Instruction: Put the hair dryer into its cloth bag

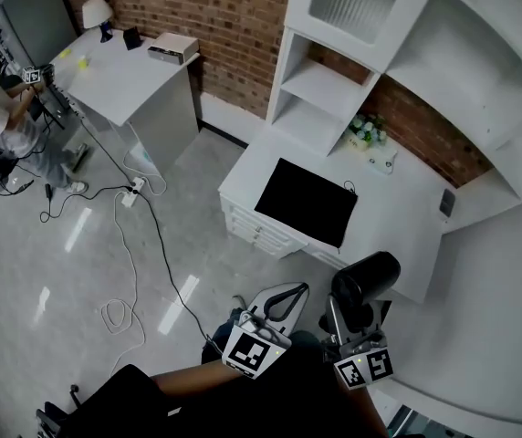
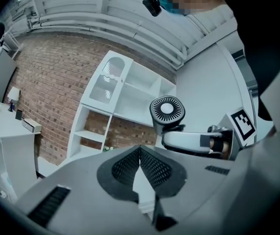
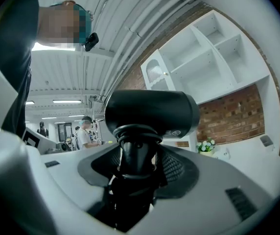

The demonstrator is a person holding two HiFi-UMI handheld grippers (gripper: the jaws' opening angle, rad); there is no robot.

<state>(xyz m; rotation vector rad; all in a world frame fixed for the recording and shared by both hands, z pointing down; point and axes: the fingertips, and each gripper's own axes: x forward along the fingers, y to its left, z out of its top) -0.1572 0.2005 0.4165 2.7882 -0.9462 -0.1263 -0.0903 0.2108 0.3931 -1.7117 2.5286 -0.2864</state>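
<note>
Cloth bag (image 1: 307, 201) only in head view

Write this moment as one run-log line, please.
right gripper: shut on hair dryer handle | left gripper: shut, empty | black cloth bag: flat on white desk

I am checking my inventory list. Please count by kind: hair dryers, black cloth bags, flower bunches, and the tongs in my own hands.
hair dryer: 1, clamped by its handle in the right tongs
black cloth bag: 1, flat on the white desk
flower bunch: 1
tongs: 2, the right tongs and the shut, empty left tongs
Total: 5
</note>
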